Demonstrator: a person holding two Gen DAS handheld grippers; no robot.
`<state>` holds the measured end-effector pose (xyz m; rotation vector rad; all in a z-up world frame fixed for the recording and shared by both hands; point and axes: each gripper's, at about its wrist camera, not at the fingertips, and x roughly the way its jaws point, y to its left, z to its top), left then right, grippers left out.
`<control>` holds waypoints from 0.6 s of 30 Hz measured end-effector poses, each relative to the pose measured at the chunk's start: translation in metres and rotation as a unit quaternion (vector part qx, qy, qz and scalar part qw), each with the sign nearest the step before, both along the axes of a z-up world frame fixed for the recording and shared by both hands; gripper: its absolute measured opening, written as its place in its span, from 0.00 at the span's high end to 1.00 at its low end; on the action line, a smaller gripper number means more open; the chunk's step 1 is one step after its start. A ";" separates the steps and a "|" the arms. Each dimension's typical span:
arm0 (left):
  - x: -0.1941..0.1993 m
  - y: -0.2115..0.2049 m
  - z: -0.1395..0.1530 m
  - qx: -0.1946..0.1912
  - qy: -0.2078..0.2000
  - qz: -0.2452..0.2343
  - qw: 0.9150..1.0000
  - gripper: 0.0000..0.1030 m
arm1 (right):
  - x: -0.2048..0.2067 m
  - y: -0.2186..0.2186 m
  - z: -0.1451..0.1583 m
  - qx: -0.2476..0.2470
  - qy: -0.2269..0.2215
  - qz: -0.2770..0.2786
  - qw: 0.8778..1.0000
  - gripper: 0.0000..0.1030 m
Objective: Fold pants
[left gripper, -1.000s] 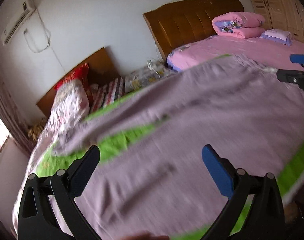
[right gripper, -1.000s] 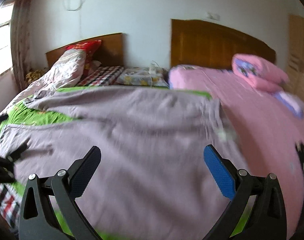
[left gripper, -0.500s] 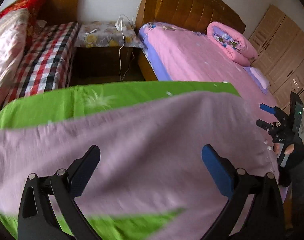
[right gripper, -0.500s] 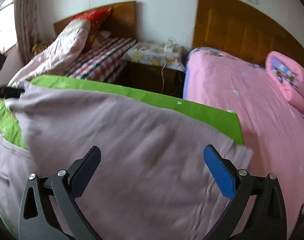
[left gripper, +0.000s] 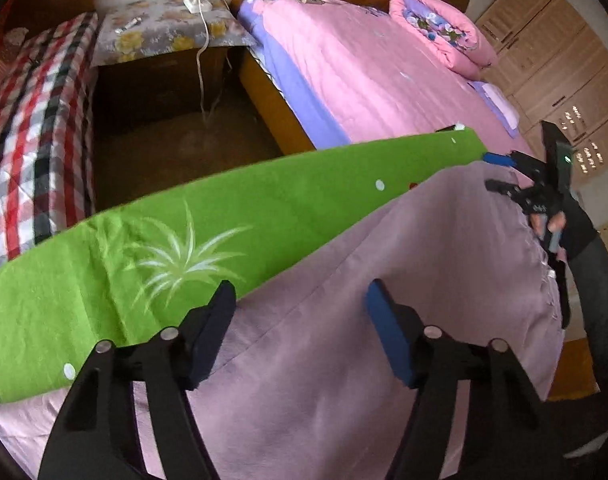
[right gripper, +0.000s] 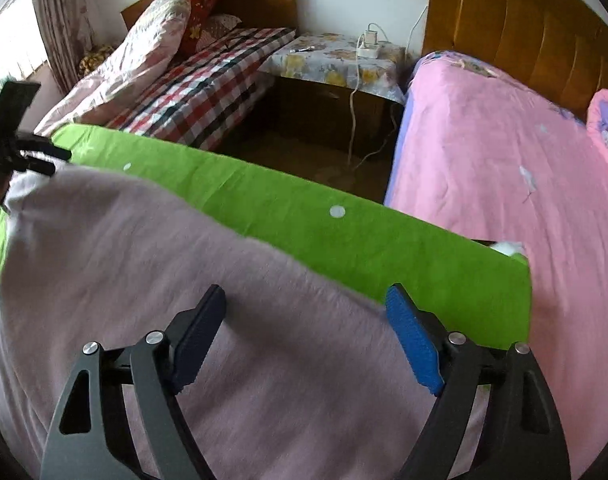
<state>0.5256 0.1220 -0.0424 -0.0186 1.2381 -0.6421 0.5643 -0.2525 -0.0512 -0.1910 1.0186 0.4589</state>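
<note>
Pants [left gripper: 384,300]: mauve fabric is being seen spread flat on the green cloth [left gripper: 224,216], directly under and ahead of both pairs of fingers; the far edge is lying just short of the cloth's far border.
Left gripper [left gripper: 300,320]: fingers are being held apart, with pants fabric showing in the gap; nothing is being clamped. Whether the tips are touching the fabric cannot be told.
Right gripper [right gripper: 304,320]: fingers are being held apart over the pants, the blue pad [right gripper: 412,344] sitting near the fabric's edge where the green cloth begins; nothing is being clamped.
Green cloth: a strip is being left uncovered beyond the fingertips in both views; a white palm print [left gripper: 180,256] is showing ahead of the left gripper's left finger.
Surroundings: a pink bed [right gripper: 504,152] is lying beyond the right finger, a plaid bed [right gripper: 200,92] beyond the left finger, and a nightstand [right gripper: 336,60] between them, straight ahead.
</note>
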 end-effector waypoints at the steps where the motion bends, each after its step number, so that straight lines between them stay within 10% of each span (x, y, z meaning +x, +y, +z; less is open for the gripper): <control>1: -0.002 0.003 -0.003 0.001 0.002 -0.006 1.000 0.40 | 0.002 0.001 -0.002 0.000 0.004 0.004 1.000 0.22; 4: -0.010 0.005 -0.003 -0.003 0.000 -0.017 1.000 0.49 | 0.005 0.002 -0.005 0.020 0.015 0.015 1.000 0.30; 8: -0.022 -0.004 -0.003 0.047 -0.026 -0.040 0.998 0.92 | -0.012 0.007 0.003 0.012 -0.003 0.030 0.999 0.82; 18: -0.086 -0.013 0.046 0.106 -0.163 -0.012 0.981 1.00 | -0.140 0.026 0.061 -0.026 -0.170 0.016 0.985 0.87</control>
